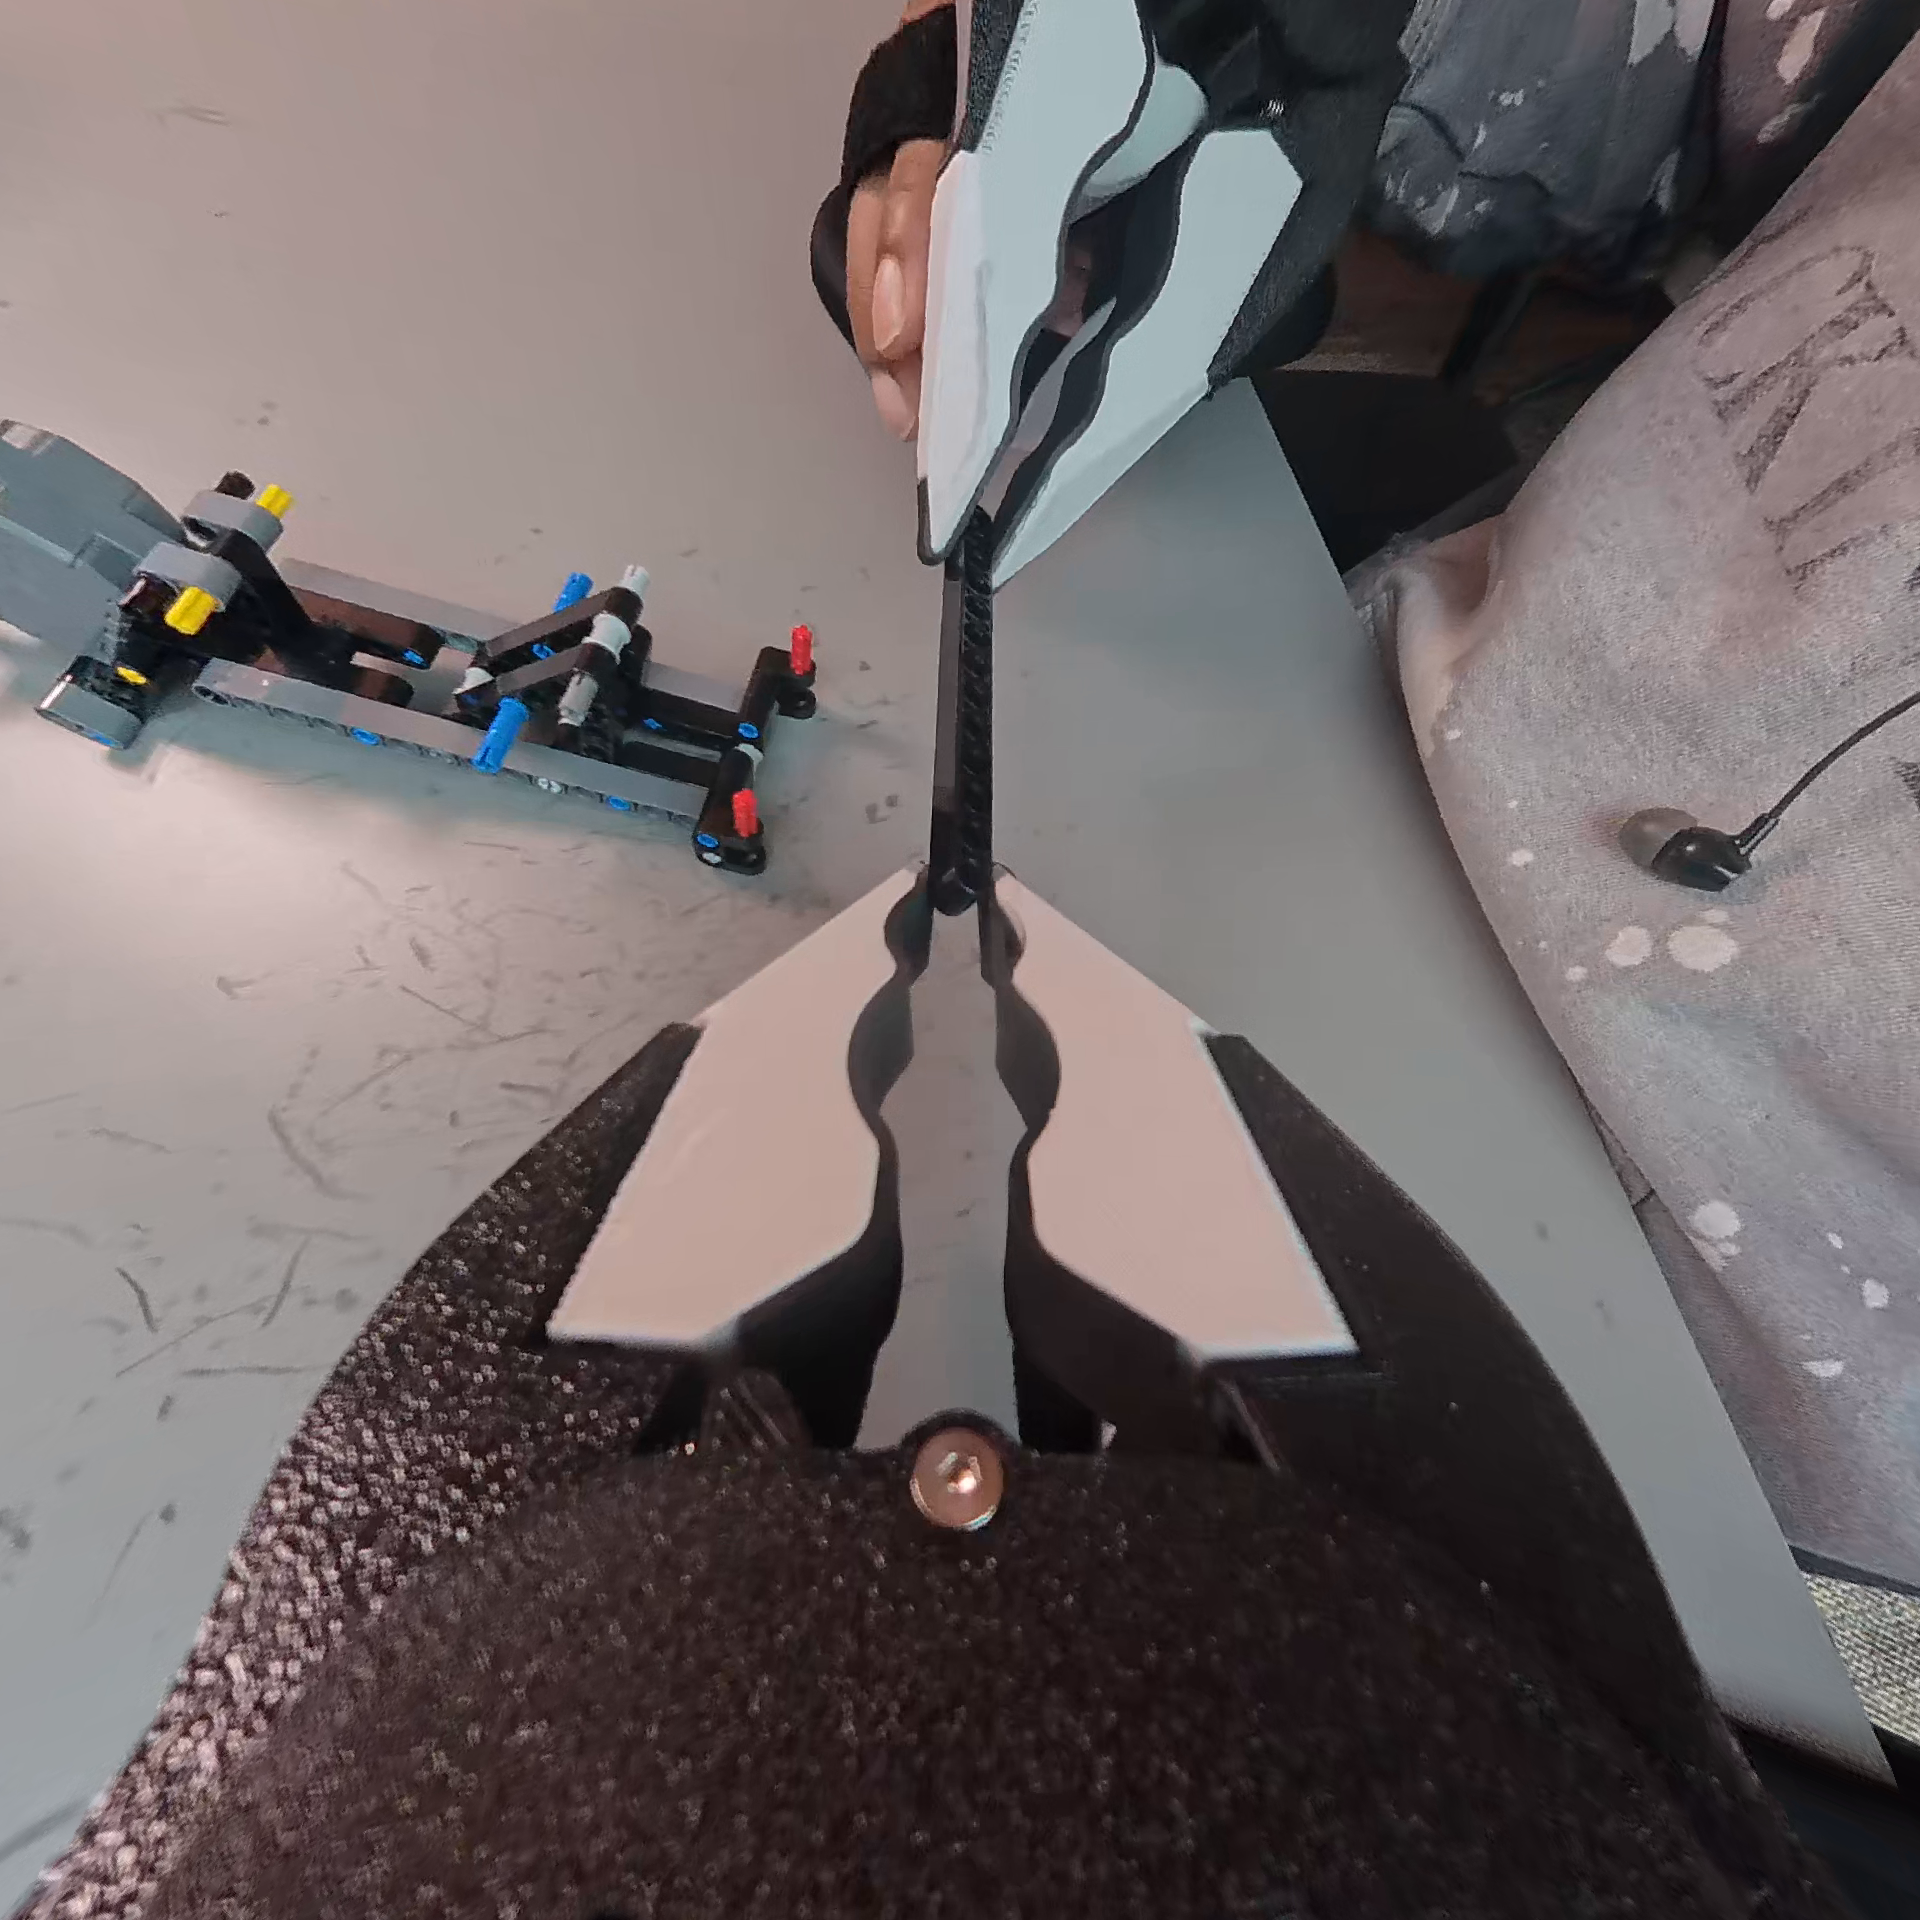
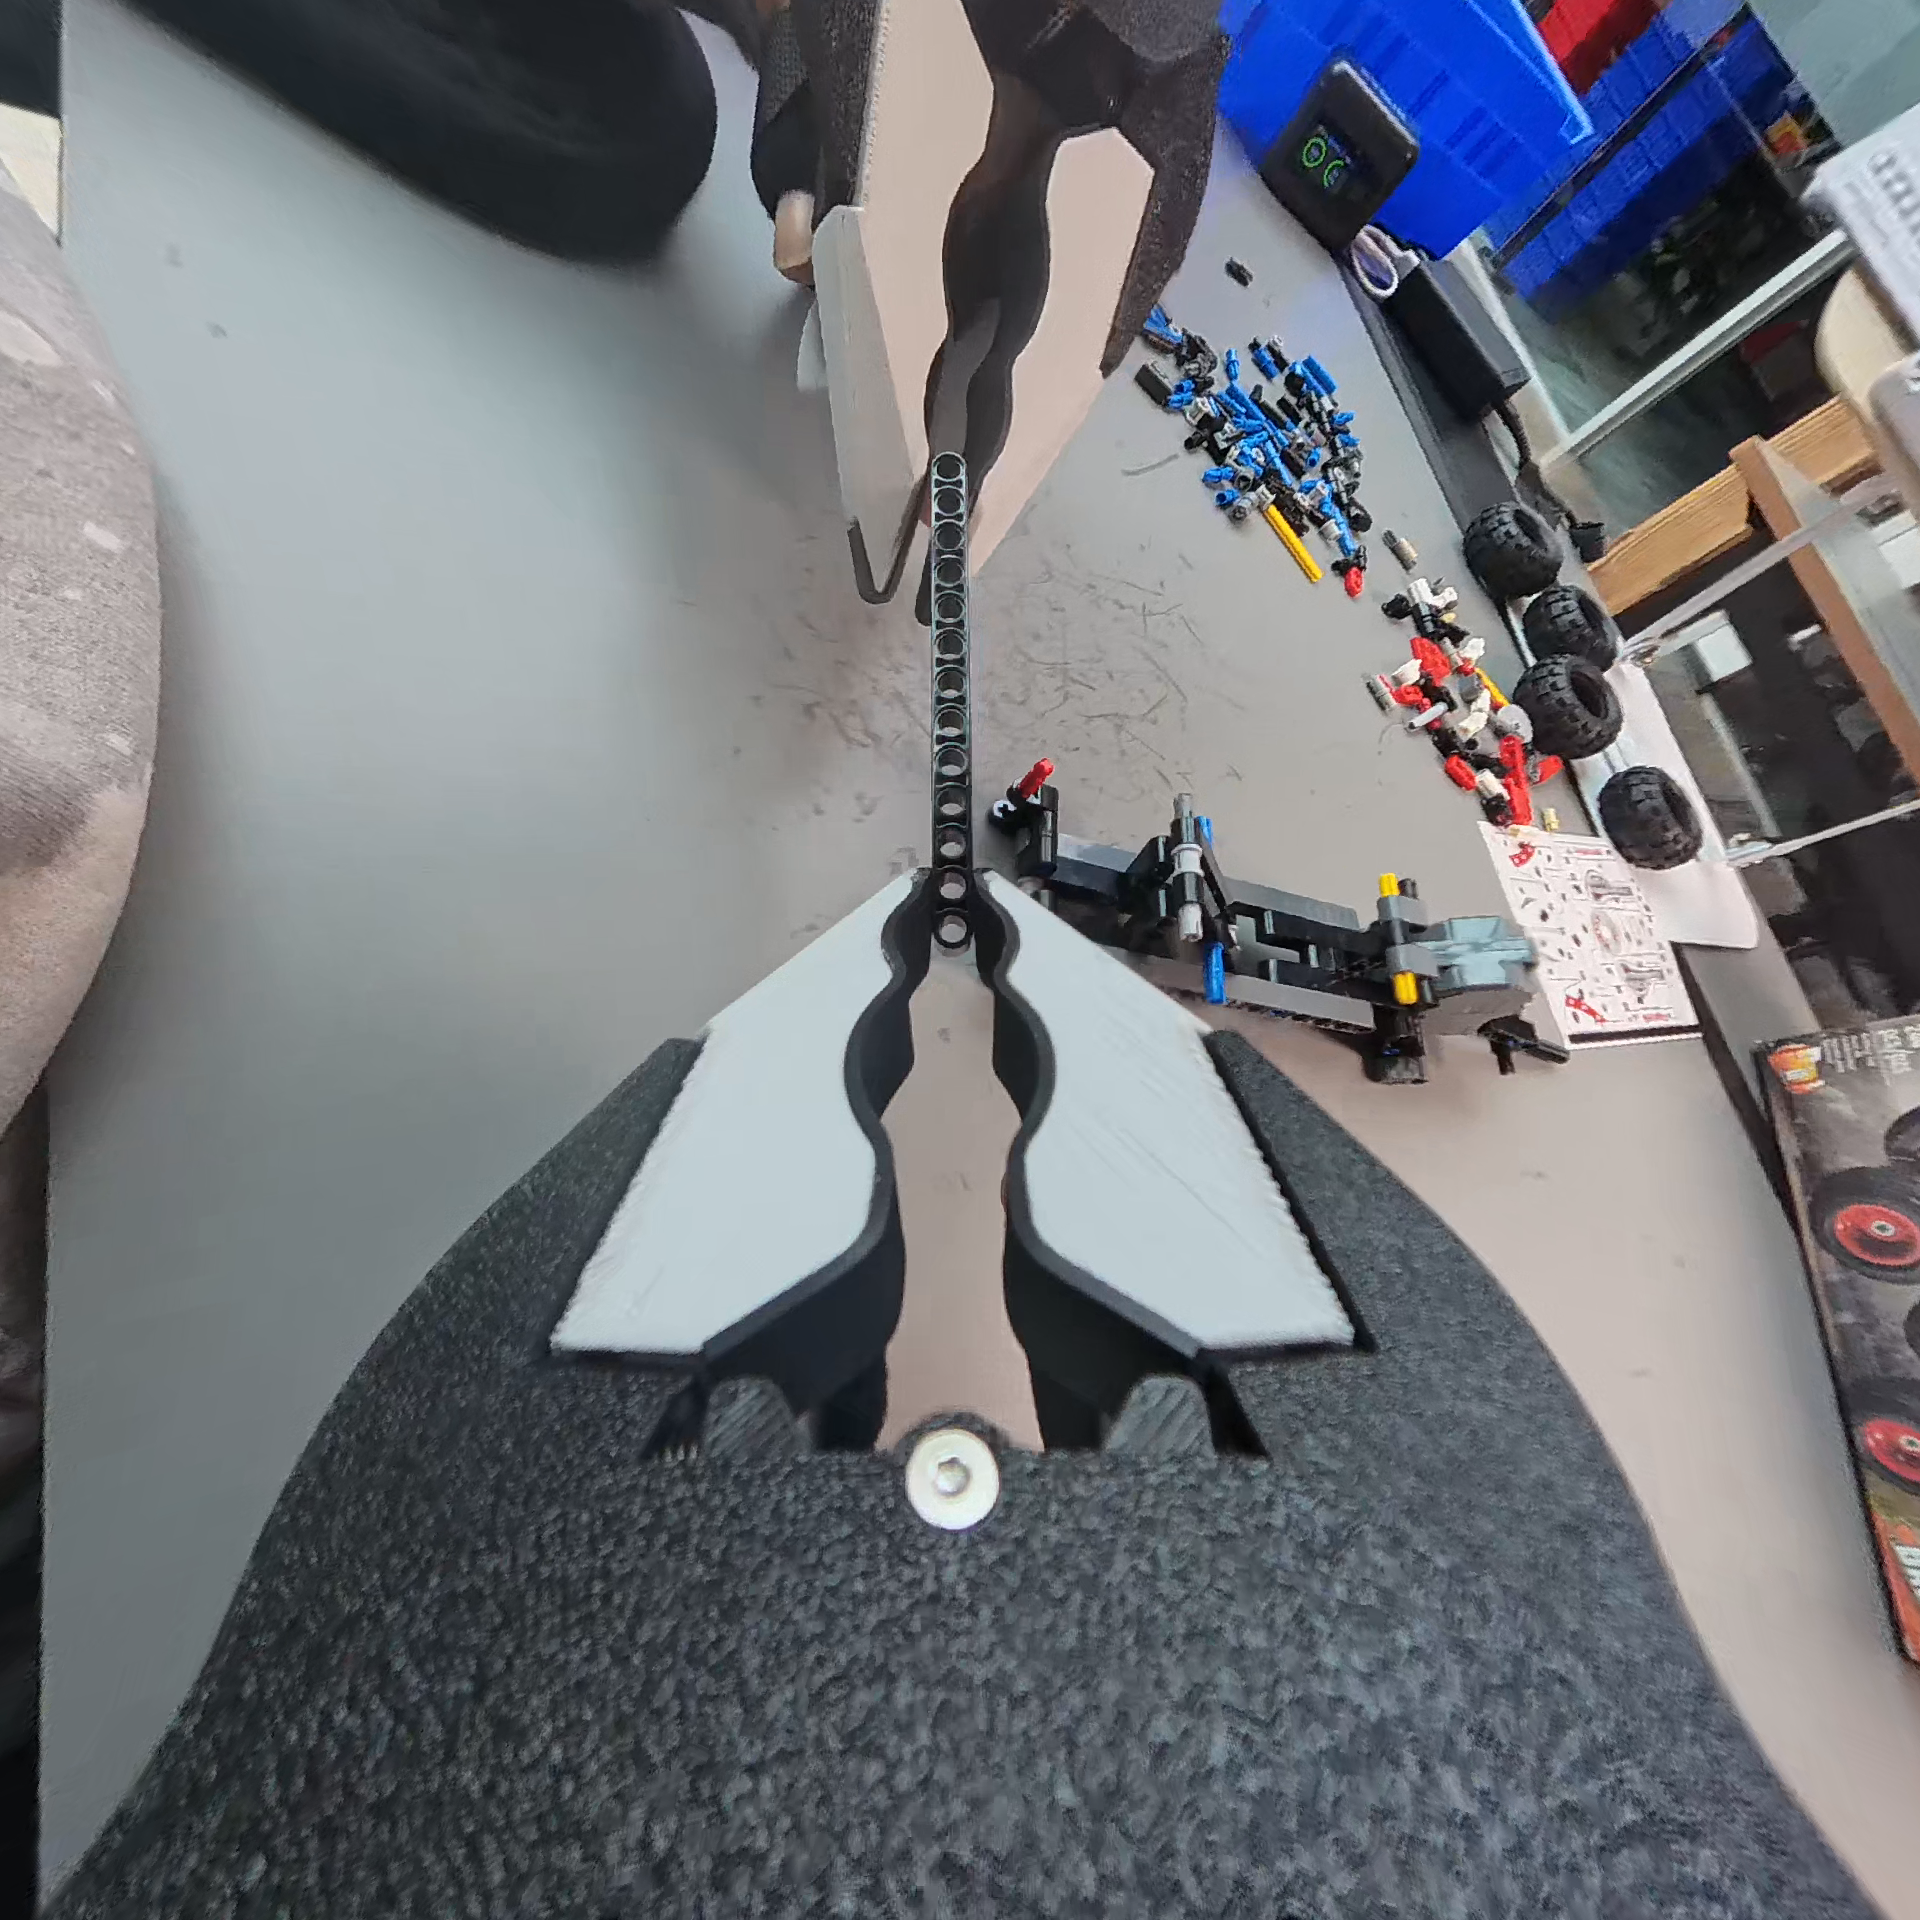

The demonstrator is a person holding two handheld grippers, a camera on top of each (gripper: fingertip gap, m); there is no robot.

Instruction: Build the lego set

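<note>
Left gripper point(image 1: 951, 899), at frame centre in the left wrist view, is seen closed on one end of a long black beam point(image 1: 964, 717); the beam is pinched between the fingertips. Right gripper point(image 2: 951, 914), at centre of the right wrist view, is likewise clamped on the opposite end of the beam point(image 2: 950, 686). The beam is thus held off the table point(image 1: 312, 1039) between both grippers, tip to tip (its row of round holes is seen clearly only in the right wrist view). In each view the other gripper is seen at upper centre, gripping the beam's far end.

A partly built chassis point(image 1: 436, 675) of grey and black beams with blue, yellow and red pins is noted on the table at centre left of the left wrist view, well apart from the held beam. In the right wrist view the chassis point(image 2: 1299, 935) lies right of centre. Beyond it, toward the upper right, loose parts point(image 2: 1268, 436) are scattered, four black tyres point(image 2: 1569, 707) lie in a row, and an instruction sheet point(image 2: 1590, 935) lies flat just beside the chassis.
</note>
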